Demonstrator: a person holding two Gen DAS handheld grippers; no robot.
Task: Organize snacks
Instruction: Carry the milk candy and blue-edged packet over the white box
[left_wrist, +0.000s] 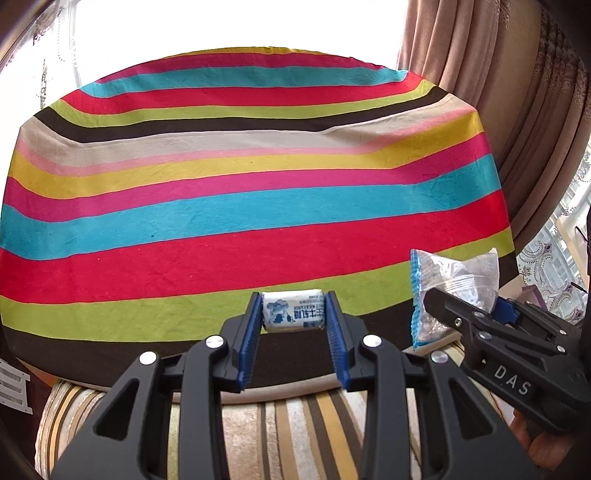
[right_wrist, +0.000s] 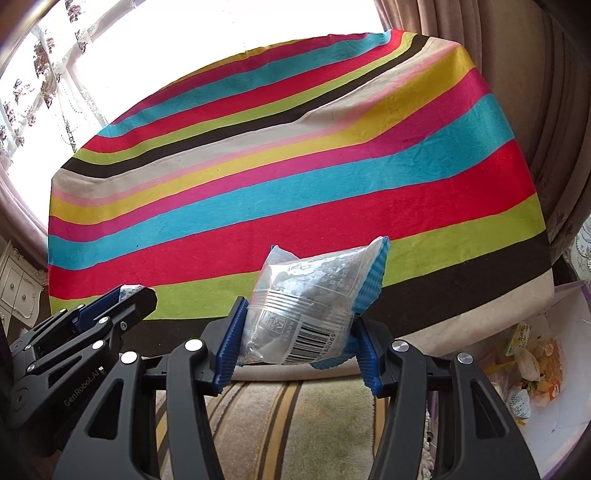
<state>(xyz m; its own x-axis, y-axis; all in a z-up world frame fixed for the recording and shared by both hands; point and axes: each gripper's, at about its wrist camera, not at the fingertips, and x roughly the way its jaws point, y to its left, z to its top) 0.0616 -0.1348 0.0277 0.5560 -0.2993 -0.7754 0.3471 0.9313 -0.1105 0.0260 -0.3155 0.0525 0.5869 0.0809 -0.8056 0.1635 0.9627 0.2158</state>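
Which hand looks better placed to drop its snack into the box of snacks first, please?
Probably the right. The right gripper, clamping the clear packet, has the box of snacks just beside it. The left gripper, clamping the small white packet, is on the far side.

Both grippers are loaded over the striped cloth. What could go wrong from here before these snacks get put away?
1. The left gripper pinches the small white wrapped candy only at its fingertips, so it may slip out.
2. The right gripper squeezes the crinkly clear plastic snack bag with blue edges unevenly; it sits tilted and could slide or twist free.
3. The grippers are close together and might bump.
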